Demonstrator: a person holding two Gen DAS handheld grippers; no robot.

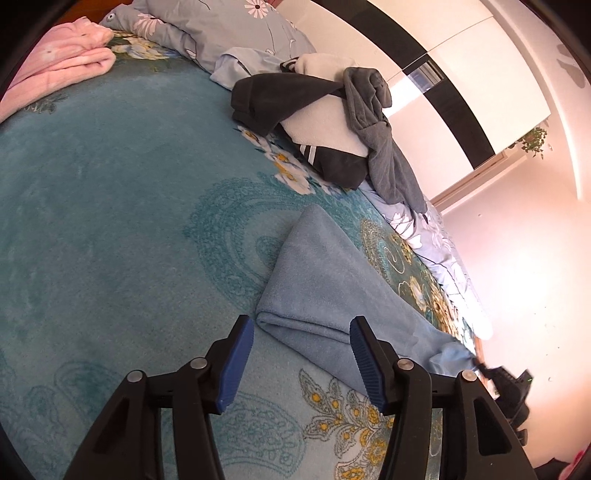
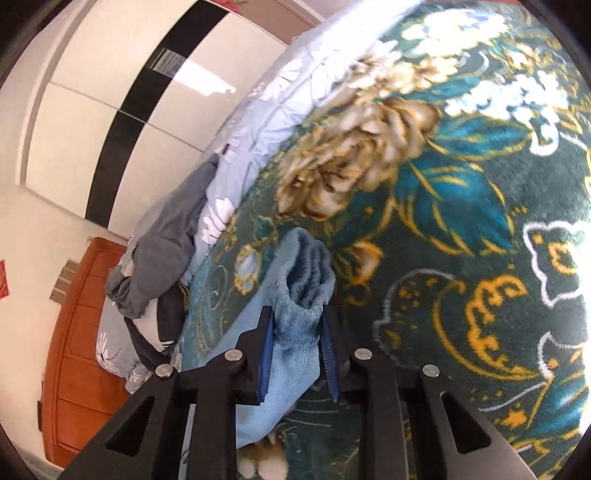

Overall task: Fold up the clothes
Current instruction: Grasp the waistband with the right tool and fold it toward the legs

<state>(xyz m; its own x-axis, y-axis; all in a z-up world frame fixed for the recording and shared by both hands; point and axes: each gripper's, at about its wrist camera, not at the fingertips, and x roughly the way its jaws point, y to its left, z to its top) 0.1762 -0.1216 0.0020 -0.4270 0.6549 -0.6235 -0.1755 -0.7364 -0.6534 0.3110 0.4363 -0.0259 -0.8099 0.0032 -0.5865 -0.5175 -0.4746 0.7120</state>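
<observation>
Garment (image 1: 332, 288) blue, fleecy, partly folded.

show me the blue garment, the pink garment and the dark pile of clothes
blue garment (image 1: 325, 280), left wrist view, on its flat folded top
pink garment (image 1: 62, 62), left wrist view, on its bunched middle
dark pile of clothes (image 1: 317, 114), left wrist view, middle of the heap

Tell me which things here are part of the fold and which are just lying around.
In the job: light blue garment; right gripper clamped on it; left gripper open beside its folded edge.

Lying about: pink garment; dark grey and white clothes pile; floral duvet.
</observation>
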